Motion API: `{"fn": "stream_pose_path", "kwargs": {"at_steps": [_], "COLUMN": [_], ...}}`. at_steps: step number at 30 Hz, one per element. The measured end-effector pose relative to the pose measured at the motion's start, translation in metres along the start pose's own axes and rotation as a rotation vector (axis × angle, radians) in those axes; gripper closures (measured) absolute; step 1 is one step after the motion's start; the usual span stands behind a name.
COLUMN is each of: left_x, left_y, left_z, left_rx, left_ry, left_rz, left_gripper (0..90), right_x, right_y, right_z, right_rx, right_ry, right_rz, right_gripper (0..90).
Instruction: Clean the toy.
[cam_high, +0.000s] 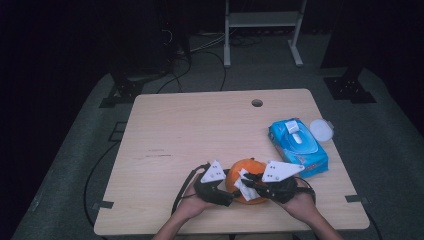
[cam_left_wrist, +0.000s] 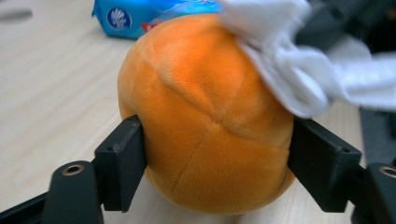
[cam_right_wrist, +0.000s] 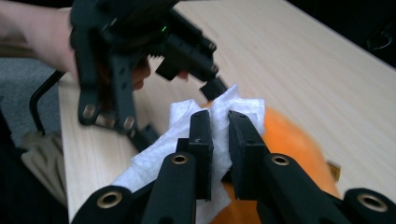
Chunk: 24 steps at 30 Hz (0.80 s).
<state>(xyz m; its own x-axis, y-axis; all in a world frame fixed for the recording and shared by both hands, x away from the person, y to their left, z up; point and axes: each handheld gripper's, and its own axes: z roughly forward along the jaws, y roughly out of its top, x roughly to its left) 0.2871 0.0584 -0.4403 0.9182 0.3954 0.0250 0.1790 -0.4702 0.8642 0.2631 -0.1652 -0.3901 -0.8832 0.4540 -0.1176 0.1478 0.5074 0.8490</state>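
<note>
Two grippers were held over the near edge of the wooden table (cam_high: 200, 125), both worked against one orange plush ball (cam_high: 247, 170). In the high view the ball was seen resting on the table between the person's hands, near the front edge and just left of a blue wet-wipe pack (cam_high: 298, 146).

The left gripper (cam_high: 227, 196) was clamped on the ball: in the left gripper view the two black jaws were seen pressed against opposite sides of the orange plush ball (cam_left_wrist: 205, 121), low on its body, with the plush bulging slightly past them. The ball was seen sitting on the table surface, upright, its stitched seams facing the camera.

The right gripper (cam_high: 250, 184) was pinched tight on a white wipe (cam_right_wrist: 212, 123). In the right gripper view the wipe was seen caught between the nearly closed jaws and draped down over the top of the ball (cam_right_wrist: 285, 140). In the left gripper view the same white wipe (cam_left_wrist: 289, 70) was seen lying against the ball's upper right side.

A round white lid (cam_high: 321, 130) was noted just beside the pack's far right corner. A round hole (cam_high: 257, 103) was noted in the table near its far edge, well apart from the ball.
</note>
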Motion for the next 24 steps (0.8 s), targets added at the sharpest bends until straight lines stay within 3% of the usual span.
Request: {"fn": "stream_pose_path", "kwargs": {"at_steps": [2, 3, 4, 6, 7, 9, 10, 11, 13, 16, 17, 18, 24], "left_x": [-0.003, -0.003, -0.005, -0.003, -0.001, 0.005, 0.009, 0.009, 0.004, -0.005, -0.005, -0.009, -0.015], "left_y": [0.000, 0.000, -0.001, -0.003, -0.003, -0.003, -0.001, 0.001, 0.003, 0.003, 0.003, 0.004, 0.003], "left_z": [0.000, 0.000, -0.001, -0.002, -0.002, -0.003, -0.004, -0.004, -0.002, -0.002, -0.002, -0.003, -0.003], "left_rx": [0.014, 0.014, 0.018, 0.017, 0.017, -0.028, -0.058, -0.061, -0.031, -0.042, -0.042, -0.039, -0.045], "left_ry": [0.009, 0.009, 0.006, -0.001, -0.013, -0.099, -0.141, -0.133, -0.089, -0.047, -0.047, -0.017, -0.013], "left_rz": [0.066, 0.066, 0.096, 0.087, 0.060, -0.090, -0.190, -0.204, -0.107, -0.030, -0.030, 0.031, 0.097], "left_gripper": [26.8, 26.9, 26.9, 26.1, 23.9, 16.2, 14.2, 14.2, 20.1, 25.6, 27.3, 28.4, 30.0], "right_x": [-0.004, -0.004, -0.013, -0.019, -0.022, -0.025, -0.024, -0.021, -0.011, 0.003, 0.003, 0.002, -0.014], "right_y": [0.002, 0.002, -0.001, -0.005, -0.008, -0.015, -0.017, -0.016, -0.012, 0.000, 0.000, 0.005, -0.004], "right_z": [-0.003, -0.003, -0.006, -0.009, -0.010, -0.012, -0.011, -0.011, -0.009, -0.003, -0.003, -0.002, -0.013], "right_rx": [-0.015, -0.015, -0.027, -0.016, -0.011, 0.001, 0.002, 0.007, 0.006, 0.006, 0.006, 0.007, 0.015], "right_ry": [-0.009, -0.009, -0.030, -0.044, -0.049, -0.038, -0.031, -0.012, 0.022, 0.014, 0.014, -0.004, -0.056], "right_rz": [0.014, 0.014, 0.034, 0.058, 0.073, 0.097, 0.099, 0.111, 0.094, 0.037, 0.037, 0.024, 0.057], "right_gripper": [79.4, 79.4, 79.2, 79.2, 79.2, 79.3, 79.3, 79.3, 79.2, 78.9, 78.9, 78.9, 78.8]}}
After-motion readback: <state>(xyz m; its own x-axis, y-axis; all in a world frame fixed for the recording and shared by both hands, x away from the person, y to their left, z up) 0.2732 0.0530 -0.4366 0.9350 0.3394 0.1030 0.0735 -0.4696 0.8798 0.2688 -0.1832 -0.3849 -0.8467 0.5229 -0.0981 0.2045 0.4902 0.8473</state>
